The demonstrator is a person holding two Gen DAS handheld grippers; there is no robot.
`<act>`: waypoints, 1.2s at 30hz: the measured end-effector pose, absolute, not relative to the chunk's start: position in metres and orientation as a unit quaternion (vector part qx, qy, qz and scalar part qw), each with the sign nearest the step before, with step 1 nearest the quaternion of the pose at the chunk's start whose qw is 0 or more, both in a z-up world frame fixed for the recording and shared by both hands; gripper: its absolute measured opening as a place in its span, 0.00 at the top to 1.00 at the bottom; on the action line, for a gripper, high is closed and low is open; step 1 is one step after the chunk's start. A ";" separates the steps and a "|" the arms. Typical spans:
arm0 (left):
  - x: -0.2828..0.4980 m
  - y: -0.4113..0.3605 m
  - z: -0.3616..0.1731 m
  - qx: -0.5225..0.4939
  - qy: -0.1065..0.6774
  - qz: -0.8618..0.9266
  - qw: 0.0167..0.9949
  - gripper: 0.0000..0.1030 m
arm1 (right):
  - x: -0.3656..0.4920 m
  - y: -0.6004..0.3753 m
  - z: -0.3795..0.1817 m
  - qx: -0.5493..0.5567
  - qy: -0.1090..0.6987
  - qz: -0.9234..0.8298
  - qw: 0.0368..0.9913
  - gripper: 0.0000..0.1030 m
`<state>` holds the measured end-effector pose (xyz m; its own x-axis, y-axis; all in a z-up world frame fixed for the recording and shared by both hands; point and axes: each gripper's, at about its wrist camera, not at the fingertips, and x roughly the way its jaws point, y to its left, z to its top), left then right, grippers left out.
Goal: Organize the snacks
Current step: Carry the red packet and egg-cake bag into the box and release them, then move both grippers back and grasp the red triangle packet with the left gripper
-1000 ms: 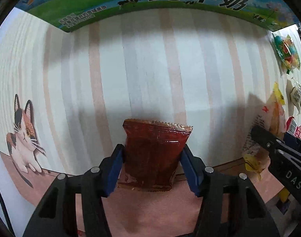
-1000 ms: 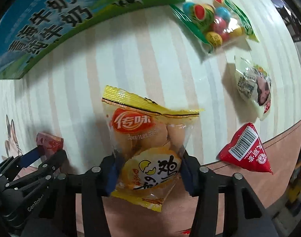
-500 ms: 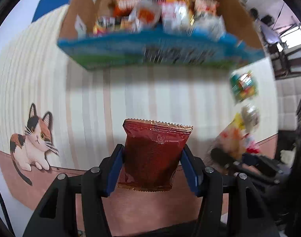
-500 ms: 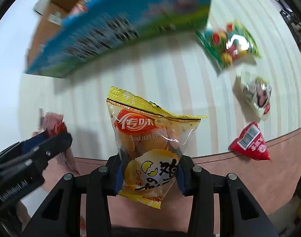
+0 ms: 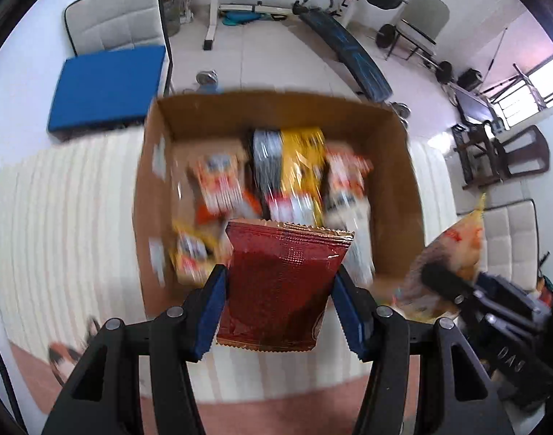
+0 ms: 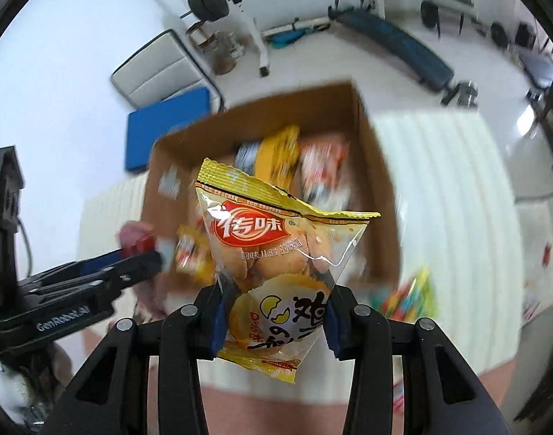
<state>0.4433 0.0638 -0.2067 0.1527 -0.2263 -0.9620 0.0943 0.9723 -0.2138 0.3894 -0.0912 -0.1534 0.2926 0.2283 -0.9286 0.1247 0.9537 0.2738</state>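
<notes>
My left gripper [image 5: 280, 311] is shut on a dark red foil snack packet [image 5: 283, 282], held up near the front edge of an open cardboard box [image 5: 396, 181]. The box holds several snack packs, blurred by motion. My right gripper [image 6: 272, 315] is shut on a yellow egg-cracker bag [image 6: 276, 253], held in front of the same box [image 6: 378, 181]. The left gripper [image 6: 124, 268] shows at the left of the right wrist view, and the right gripper [image 5: 450, 282] with its bag at the right of the left wrist view.
The box stands on a cream striped tablecloth [image 5: 58, 224] with a brown border. A colourful candy bag [image 6: 407, 297] lies on the cloth to the right of the box. Beyond the table are a chair with a blue cushion [image 5: 106, 87] and gym equipment [image 5: 349, 47].
Both grippers have risen high and tilted up with their packets. The view went from the box's side wall to looking down into the open box and the room behind.
</notes>
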 end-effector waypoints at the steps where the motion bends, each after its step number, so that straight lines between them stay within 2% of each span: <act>1: 0.460 0.066 -0.209 -0.053 0.643 -0.098 0.757 0.47 | 0.408 -0.097 -0.154 0.137 0.594 0.023 0.792 0.56; 8: 0.550 0.071 -0.256 -0.011 0.670 -0.055 0.740 0.47 | 0.504 -0.120 -0.185 0.075 0.630 -0.019 0.772 0.56; 15: 0.582 0.080 -0.298 -0.005 0.700 -0.031 0.714 0.46 | 0.546 -0.130 -0.223 0.054 0.656 -0.035 0.752 0.55; 16: 0.584 0.082 -0.301 -0.011 0.705 -0.030 0.708 0.46 | 0.548 -0.130 -0.229 0.051 0.662 -0.036 0.747 0.50; 17: 0.586 0.085 -0.306 -0.022 0.712 -0.030 0.701 0.46 | 0.549 -0.130 -0.232 0.044 0.667 -0.041 0.742 0.40; 18: 0.588 0.090 -0.310 -0.039 0.717 -0.026 0.696 0.42 | 0.553 -0.131 -0.239 0.038 0.670 -0.048 0.740 0.12; 19: 0.589 0.093 -0.312 -0.052 0.717 -0.027 0.694 0.32 | 0.555 -0.131 -0.242 0.034 0.669 -0.047 0.741 0.06; 20: 0.589 0.095 -0.314 -0.062 0.717 -0.028 0.694 0.27 | 0.554 -0.130 -0.241 0.030 0.665 -0.046 0.745 0.06; 21: 0.589 0.096 -0.314 -0.070 0.714 -0.029 0.696 0.17 | 0.555 -0.129 -0.242 0.027 0.664 -0.045 0.746 0.06; 25: 0.586 0.091 -0.310 -0.058 0.702 -0.036 0.709 0.15 | 0.551 -0.125 -0.244 0.035 0.666 -0.030 0.744 0.06; 28: 0.582 0.086 -0.309 -0.050 0.702 -0.043 0.709 0.09 | 0.549 -0.123 -0.247 0.045 0.670 -0.021 0.741 0.06; 36: 0.566 0.084 -0.295 -0.043 0.693 -0.049 0.718 0.09 | 0.536 -0.120 -0.248 0.058 0.676 -0.009 0.734 0.06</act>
